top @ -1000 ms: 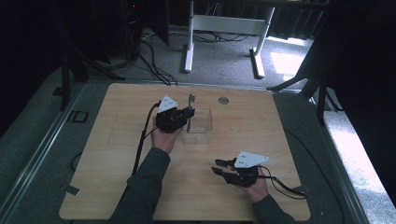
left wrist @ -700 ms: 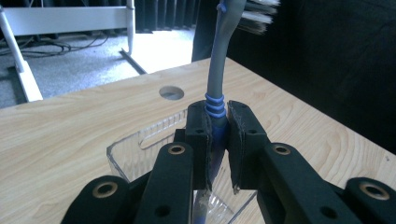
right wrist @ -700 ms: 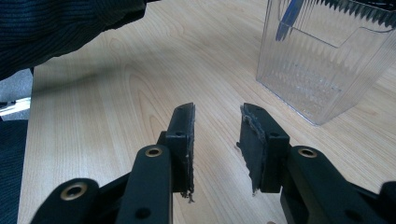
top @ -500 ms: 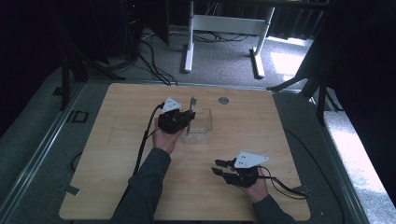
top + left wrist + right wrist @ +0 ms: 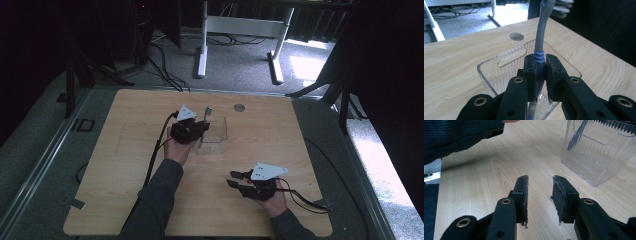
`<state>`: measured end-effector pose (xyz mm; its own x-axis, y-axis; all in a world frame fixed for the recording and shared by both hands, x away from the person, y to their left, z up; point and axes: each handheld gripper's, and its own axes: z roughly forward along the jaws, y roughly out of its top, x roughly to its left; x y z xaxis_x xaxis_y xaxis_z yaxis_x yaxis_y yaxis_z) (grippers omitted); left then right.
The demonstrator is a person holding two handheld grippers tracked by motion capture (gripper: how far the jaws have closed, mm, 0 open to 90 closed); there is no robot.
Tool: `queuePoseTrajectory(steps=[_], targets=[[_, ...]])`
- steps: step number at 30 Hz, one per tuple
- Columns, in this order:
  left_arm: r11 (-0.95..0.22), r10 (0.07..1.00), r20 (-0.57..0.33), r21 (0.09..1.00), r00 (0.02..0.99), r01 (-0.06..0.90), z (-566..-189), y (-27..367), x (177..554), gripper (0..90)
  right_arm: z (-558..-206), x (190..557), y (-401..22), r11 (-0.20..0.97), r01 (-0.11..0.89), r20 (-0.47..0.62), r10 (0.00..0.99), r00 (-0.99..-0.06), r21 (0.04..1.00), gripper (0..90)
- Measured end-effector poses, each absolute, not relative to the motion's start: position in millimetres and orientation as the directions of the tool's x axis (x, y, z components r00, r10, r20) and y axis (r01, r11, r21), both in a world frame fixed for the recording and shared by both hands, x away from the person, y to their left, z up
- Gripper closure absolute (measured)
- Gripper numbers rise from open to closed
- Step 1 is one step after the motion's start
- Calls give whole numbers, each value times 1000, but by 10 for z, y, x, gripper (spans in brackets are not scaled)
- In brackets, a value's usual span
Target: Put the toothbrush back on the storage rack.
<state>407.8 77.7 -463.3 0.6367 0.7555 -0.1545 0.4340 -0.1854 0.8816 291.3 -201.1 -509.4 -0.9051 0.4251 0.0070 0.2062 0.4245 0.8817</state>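
We've got the left tool (image 5: 541, 75) clamped on the toothbrush (image 5: 541, 37) handle over the bin (image 5: 499, 67), right tool (image 5: 540, 195) open and empty; it's light, stiff, probably slick, so grip mid-handle.

The toothbrush (image 5: 541, 30) bristles run off the top edge, and its lower end is perhaps hidden behind the fingers (image 5: 530, 75).
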Motion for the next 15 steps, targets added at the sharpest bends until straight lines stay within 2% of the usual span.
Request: queuePoseTrajectory(steps=[6,10,15], targets=[[-226,736,-171,849,655,477,-4715,728,4107,772,-5093,2912,-2011,424,207,7,426,-905,882,648],[-246,730,-168,840,663,484,-4760,695,4084,553,-5094,2911,-2011,425,207,7,425,-905,881,648],[-233,732,-165,851,661,471,-4733,731,4040,457,-5094,2912,-2011,426,205,6,425,-905,881,648]])
